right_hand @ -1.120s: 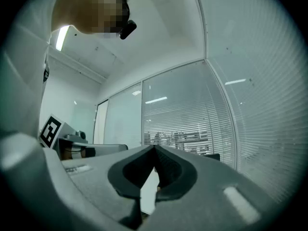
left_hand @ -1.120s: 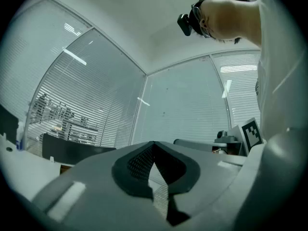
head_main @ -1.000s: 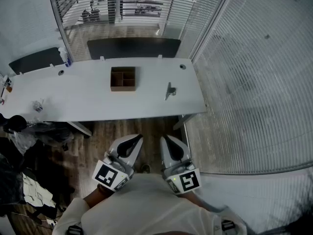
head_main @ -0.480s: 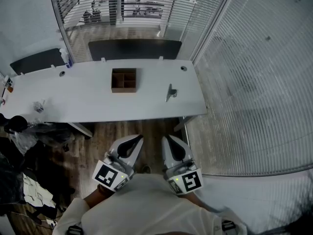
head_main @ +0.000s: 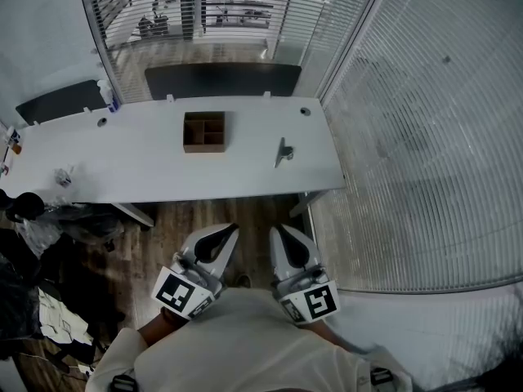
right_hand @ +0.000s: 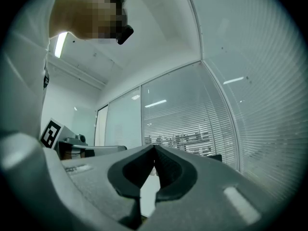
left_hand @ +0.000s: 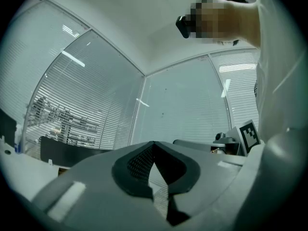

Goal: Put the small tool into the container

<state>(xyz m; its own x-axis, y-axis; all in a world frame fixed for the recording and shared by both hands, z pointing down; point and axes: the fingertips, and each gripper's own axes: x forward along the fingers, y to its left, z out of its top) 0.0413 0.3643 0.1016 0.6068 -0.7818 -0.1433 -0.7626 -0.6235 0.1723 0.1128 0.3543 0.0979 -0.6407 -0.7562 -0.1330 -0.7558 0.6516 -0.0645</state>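
1. Nothing has shifted since the earlier frame: small tool (head_main: 283, 152) lies in the same spot on the white table (head_main: 122, 170), right of the container (head_main: 204, 131) and well apart from it.
2. Container is brown and compartmented. It looks empty, but it's small in the head view.
3. Left gripper (head_main: 227, 231) and right gripper (head_main: 278, 232) hang low by the person's torso, well short of the table. Both have jaws closed tip to tip, nothing between.
4. Step, my read: pre-approach, no grasp yet. Next move calls for reaching the right gripper out, opening its jaws and straddling the tool.
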